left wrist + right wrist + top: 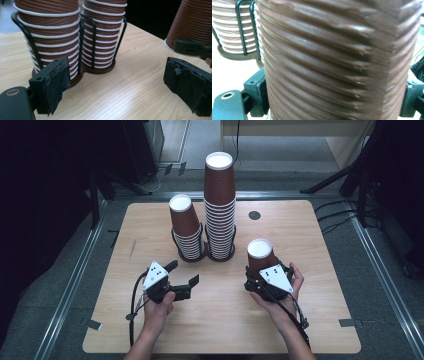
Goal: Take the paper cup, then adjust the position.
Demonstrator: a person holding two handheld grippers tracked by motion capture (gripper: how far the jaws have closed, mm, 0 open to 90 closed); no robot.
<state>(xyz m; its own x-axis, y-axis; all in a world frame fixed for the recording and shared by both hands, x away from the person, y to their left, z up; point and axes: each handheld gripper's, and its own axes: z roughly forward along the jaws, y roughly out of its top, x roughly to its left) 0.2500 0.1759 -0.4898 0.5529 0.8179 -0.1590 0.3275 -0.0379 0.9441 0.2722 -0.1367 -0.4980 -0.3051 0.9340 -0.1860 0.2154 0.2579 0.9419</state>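
Note:
Two stacks of upside-down brown ribbed paper cups stand in a black wire holder [205, 255]: a shorter left stack [185, 227] and a taller right stack [220, 205]. To their right, a single upside-down brown cup [260, 254] has my right gripper [266, 269] shut on its lower part. In the right gripper view this cup [337, 60] sits between the jaws of the right gripper [334, 100]. My left gripper [182, 273] hovers open in front of the holder with nothing between its fingers. The left gripper view shows the left gripper [122, 87], both stacks [50, 37] [105, 32] and the held cup [192, 22].
The wooden table [310, 240] has a small dark round disc [254, 215] behind the held cup. Bare wood lies along the front edge and at both sides. Dark stands and cables surround the table on the floor.

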